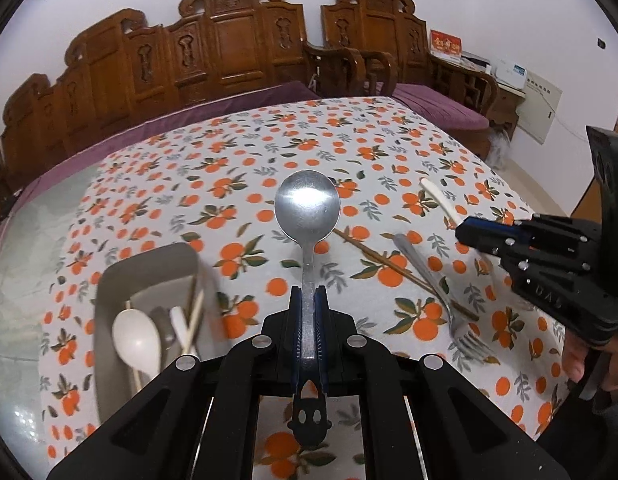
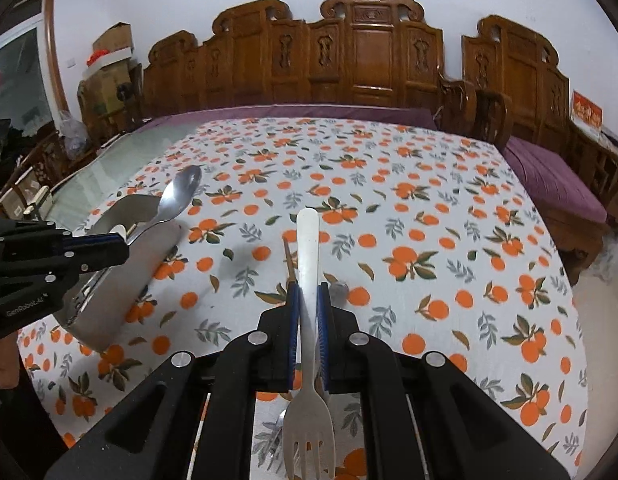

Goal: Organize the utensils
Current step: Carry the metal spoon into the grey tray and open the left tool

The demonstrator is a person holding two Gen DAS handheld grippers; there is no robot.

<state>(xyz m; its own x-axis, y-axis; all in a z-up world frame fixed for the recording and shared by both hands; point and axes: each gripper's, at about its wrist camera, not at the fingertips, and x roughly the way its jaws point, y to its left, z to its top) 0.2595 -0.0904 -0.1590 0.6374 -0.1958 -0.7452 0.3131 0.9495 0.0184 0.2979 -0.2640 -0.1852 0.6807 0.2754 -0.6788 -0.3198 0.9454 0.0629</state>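
The left gripper (image 1: 308,300) pinches the handle of a metal spoon (image 1: 308,204), whose bowl points forward and is lifted above the tablecloth (image 1: 269,140). The right gripper (image 2: 308,300) pinches a white plastic fork (image 2: 309,432) by its handle; its tines hang back toward the camera and its handle end juts forward, clear of the cloth.

Taking the grey utensil tray (image 1: 117,280) as landmark: it sits on the cloth just left of the held spoon. Inside it lie a white spoon (image 1: 136,340), a pale chopstick (image 1: 195,316) and other pieces too blurred to name. To the right of the tray, past the held spoon, a metal fork (image 1: 441,292) lies flat with its tines toward the near edge, and a brown chopstick (image 1: 389,264) crosses under it.

Farther right of the tray, the right gripper shows in the left wrist view with a hand (image 1: 577,360) beneath it. Beyond the tray and cloth stands a carved wooden bench (image 1: 213,48) with purple cushions.
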